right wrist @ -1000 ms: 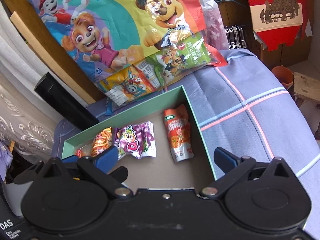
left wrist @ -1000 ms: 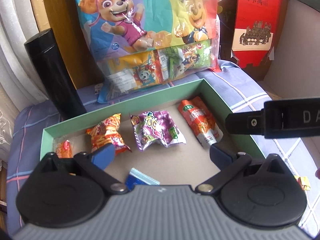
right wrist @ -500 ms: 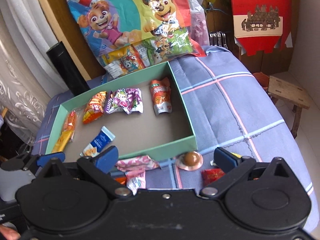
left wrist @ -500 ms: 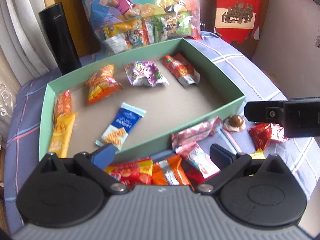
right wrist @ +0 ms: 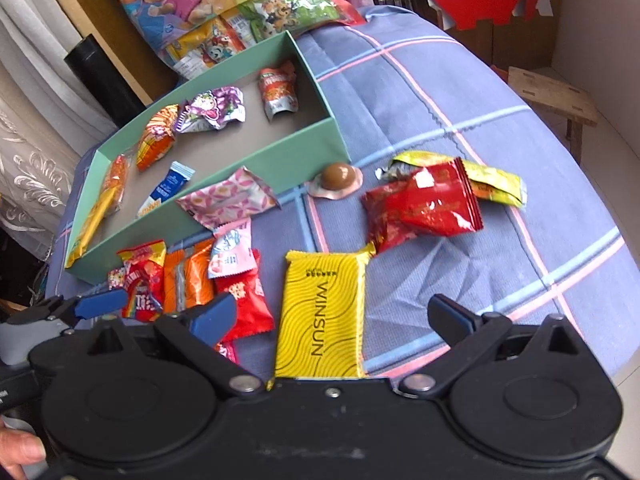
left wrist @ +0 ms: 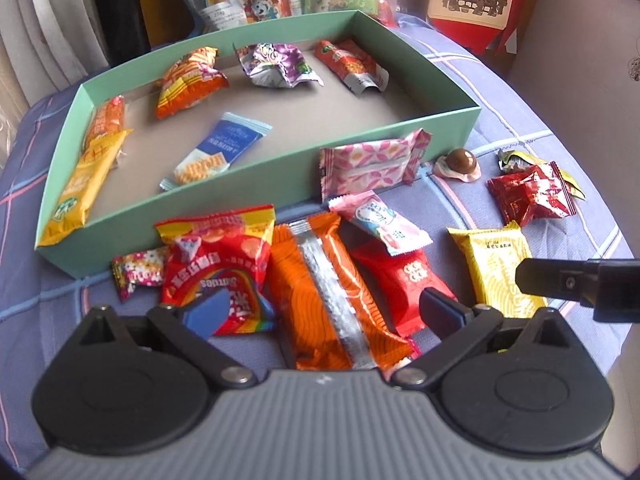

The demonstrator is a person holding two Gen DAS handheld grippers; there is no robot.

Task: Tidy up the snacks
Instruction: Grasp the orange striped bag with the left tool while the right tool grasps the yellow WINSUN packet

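At frame bottom, both grippers have dropped from the green box (right wrist: 224,160) to loose snacks: left gripper (left wrist: 320,312) fingers apart, empty; right gripper (right wrist: 332,316) fingers closing around the yellow packet (right wrist: 324,312), not yet touching.

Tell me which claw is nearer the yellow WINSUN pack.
Right. The right claw straddles the yellow WINSUN pack, jaws closing but not yet touching. The left claw hovers over the orange pack, further left.

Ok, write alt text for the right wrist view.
The right gripper, jaws closing with nothing pressed, hovers over a yellow WINSUN packet on a blue checked cloth. Loose snacks lie beside a green box holding several more.
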